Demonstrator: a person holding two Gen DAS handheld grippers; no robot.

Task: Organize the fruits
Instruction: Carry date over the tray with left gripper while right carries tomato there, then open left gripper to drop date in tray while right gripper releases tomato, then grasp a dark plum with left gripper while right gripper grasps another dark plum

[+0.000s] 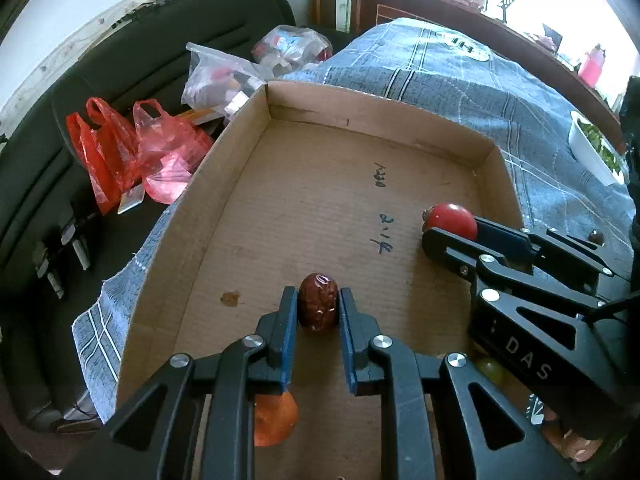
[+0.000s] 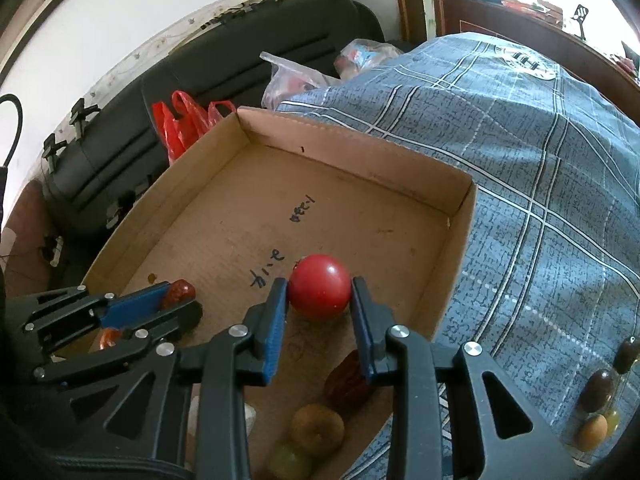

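Brown corrugated cardboard fills the left wrist view: a shallow cardboard tray (image 1: 256, 208) lies on a blue checked bedspread (image 1: 480, 80), with dark handwriting on its floor. The left gripper (image 1: 318, 304) has its blue-padded fingers (image 1: 289, 320) pressed against both sides of a wrinkled red date (image 1: 318, 302), which sits low over the tray floor near the near edge. An orange fruit (image 1: 276, 420) shows beneath the left finger. Toward the tray's right edge, the right gripper (image 1: 452, 228) reaches in from the right, clamped on a red tomato (image 1: 452, 218). A green grape (image 1: 490, 372) peeks out under that gripper's body. Beyond the tray's left edge, red plastic bags (image 1: 120, 152) and clear bags lie against a dark sofa (image 1: 80, 80). A white bowl of greens (image 1: 592, 148) rests on the bedspread toward its right edge.

From the right wrist view, the right gripper (image 2: 320, 300) holds the tomato (image 2: 320, 292) squeezed between its fingers (image 2: 276, 320), over the tray (image 2: 456, 260) near the right wall. At the near edge lie a second date (image 2: 348, 384), a brownish round fruit (image 2: 318, 424) and a grape (image 2: 288, 460), close together. The left gripper (image 2: 176, 304) comes in from the left, shut around its date (image 2: 180, 292). Off the tray, at the bedspread's (image 2: 520, 160) near right corner, a few small dark and yellowish fruits (image 2: 600, 400) sit in a cluster.
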